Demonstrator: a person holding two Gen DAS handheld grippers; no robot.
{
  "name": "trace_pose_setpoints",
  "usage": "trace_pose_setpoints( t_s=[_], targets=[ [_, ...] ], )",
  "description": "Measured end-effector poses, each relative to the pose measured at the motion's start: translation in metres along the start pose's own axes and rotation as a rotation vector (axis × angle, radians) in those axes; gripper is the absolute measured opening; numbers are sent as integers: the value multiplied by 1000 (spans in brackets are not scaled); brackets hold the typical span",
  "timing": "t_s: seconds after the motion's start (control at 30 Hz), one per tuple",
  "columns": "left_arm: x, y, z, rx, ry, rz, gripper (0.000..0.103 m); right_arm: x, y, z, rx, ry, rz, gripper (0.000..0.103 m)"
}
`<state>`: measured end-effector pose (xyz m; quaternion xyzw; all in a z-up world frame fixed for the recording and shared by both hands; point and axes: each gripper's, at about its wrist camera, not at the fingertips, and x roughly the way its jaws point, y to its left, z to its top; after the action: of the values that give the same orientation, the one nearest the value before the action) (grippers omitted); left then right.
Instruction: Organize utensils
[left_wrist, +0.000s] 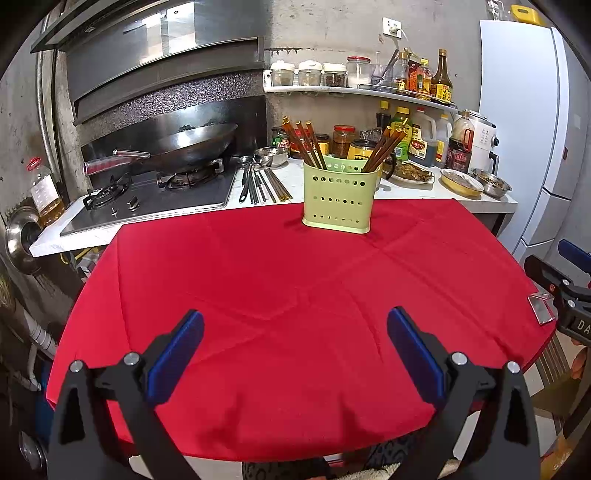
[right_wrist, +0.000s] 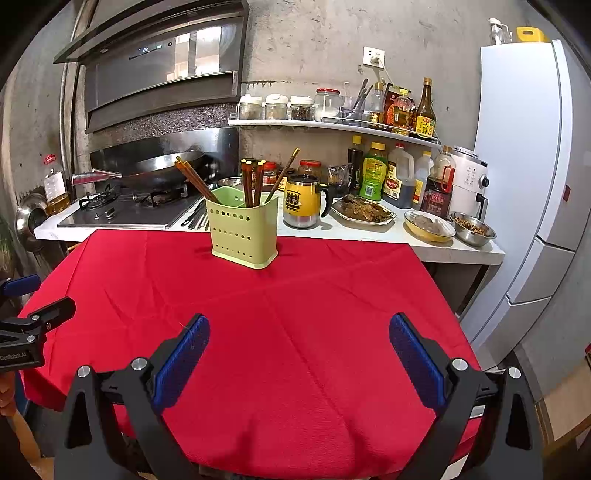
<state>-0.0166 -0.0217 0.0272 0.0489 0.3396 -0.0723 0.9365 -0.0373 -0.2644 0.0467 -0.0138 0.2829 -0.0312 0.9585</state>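
- Low in both frames, the left gripper (left_wrist: 295, 354) and right gripper (right_wrist: 299, 360) hang wide apart, holding nothing, over the red tablecloth (left_wrist: 295, 295).
- Well beyond them, at centre frame, the green holder (left_wrist: 338, 197) stands upright with brown chopsticks (left_wrist: 306, 142) already inside.
- Farther back, loose utensils (left_wrist: 258, 182) lie on the counter (left_wrist: 406, 192) beside the stove; these seem left to sort.

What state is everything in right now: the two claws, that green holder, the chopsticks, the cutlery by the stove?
Left claw: open, empty, above the red cloth.
Right claw: open, empty.
Green holder: upright on the red cloth.
Chopsticks: standing tilted inside the holder, in two groups.
Loose utensils: lying flat on the counter beside the stove.
Wok: sitting on the burner.
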Motion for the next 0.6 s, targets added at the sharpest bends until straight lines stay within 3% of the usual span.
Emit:
trace_pose_setpoints(
  t_s=[0.6],
  targets=[
    [0,-3,1,1,4,-1,97,1,-1,-1,6,1,1,97]
  ],
)
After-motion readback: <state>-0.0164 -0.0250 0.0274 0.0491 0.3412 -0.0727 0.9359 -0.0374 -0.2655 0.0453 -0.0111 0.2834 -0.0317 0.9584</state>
